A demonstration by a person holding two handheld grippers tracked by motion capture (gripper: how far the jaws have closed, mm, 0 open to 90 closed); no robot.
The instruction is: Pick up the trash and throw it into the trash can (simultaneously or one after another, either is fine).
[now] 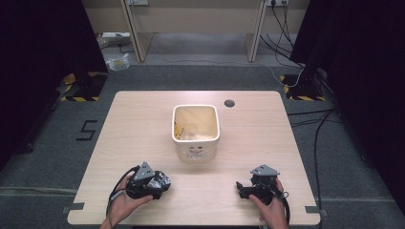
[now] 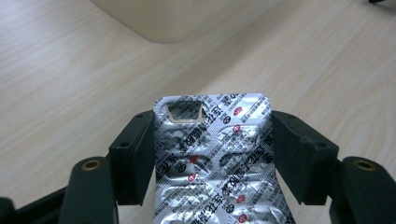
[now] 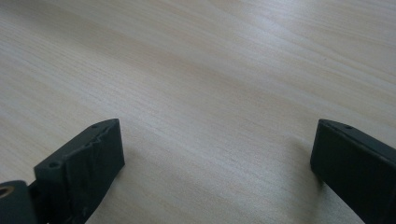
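Note:
A silver foil pill blister pack (image 2: 212, 154) with red and black print sits between the two black jaws of my left gripper (image 2: 212, 154), which is shut on its long edges. From above, my left gripper (image 1: 162, 182) rests near the table's front left with the crumpled silver blister pack (image 1: 160, 179) at its tip. My right gripper (image 1: 240, 188) lies at the front right; in the right gripper view its jaws stand wide apart around the right gripper's gap (image 3: 217, 154), with bare wood between them. A cream bin (image 1: 196, 131) stands mid-table.
The cream bin's corner (image 2: 163, 21) lies just beyond the blister pack in the left gripper view. The bin holds some pale and yellow scraps (image 1: 184, 132). A round cable hole (image 1: 229, 103) is at the back of the table (image 1: 143, 129). Cables trail on the floor at right.

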